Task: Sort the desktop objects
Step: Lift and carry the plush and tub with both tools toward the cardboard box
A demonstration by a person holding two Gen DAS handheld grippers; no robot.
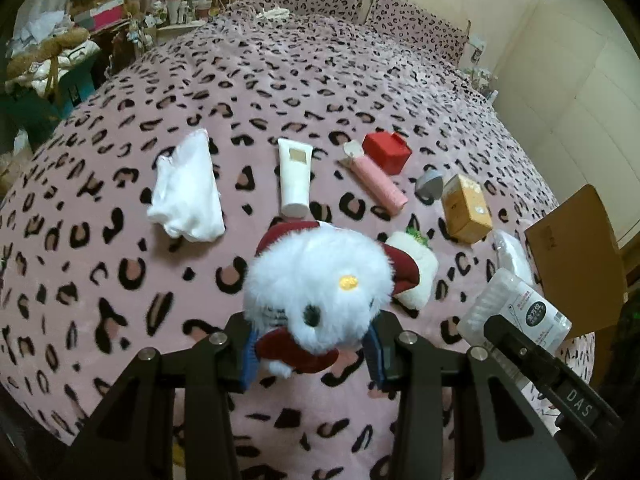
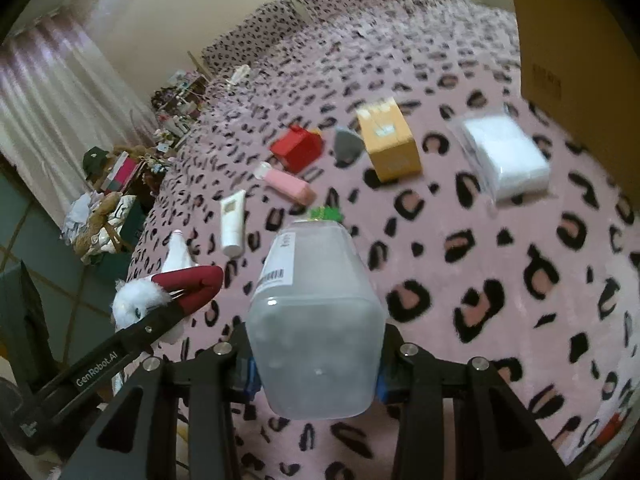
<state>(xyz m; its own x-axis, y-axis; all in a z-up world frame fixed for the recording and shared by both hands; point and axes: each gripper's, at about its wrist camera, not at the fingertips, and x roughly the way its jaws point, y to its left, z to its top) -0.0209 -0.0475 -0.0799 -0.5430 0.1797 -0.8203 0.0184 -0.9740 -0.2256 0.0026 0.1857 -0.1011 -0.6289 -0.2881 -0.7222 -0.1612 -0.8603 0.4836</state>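
Nearest the left wrist camera, the left claw (image 1: 310,354) is clamped on a white plush toy (image 1: 316,292) with dark red trim, its blue pads pressed into the fur on either side. The right claw (image 2: 316,376) is likewise closed on a clear plastic box (image 2: 316,320) with a barcode label, gripped across its near end. Both loads appear to hang above the leopard-print bed (image 1: 120,280) rather than rest on it.

The main risks, as I judge them: the toy is soft and held low on its body, so it could sag or squirm out if the claw swings fast. The box is smooth-walled and gripped at one end only; its far end could droop and slide through the pads. The two claws are close together, the left one sitting at 8 o'clock in the right wrist view, so crossing paths could knock one load against the other.

Open room lies toward 9 o'clock in the left view, where bare bedcover runs to the bed's edge. At 12 o'clock sit a white tube (image 1: 295,178), a pink tube (image 1: 378,182) and a red box (image 1: 387,152); a white cloth (image 1: 188,196) lies at 10 o'clock. A yellow box (image 1: 466,208) and a brown cardboard carton (image 1: 576,256) crowd 2 to 3 o'clock, so that side is tight. A clear bag (image 2: 506,160) lies just beside the carton.
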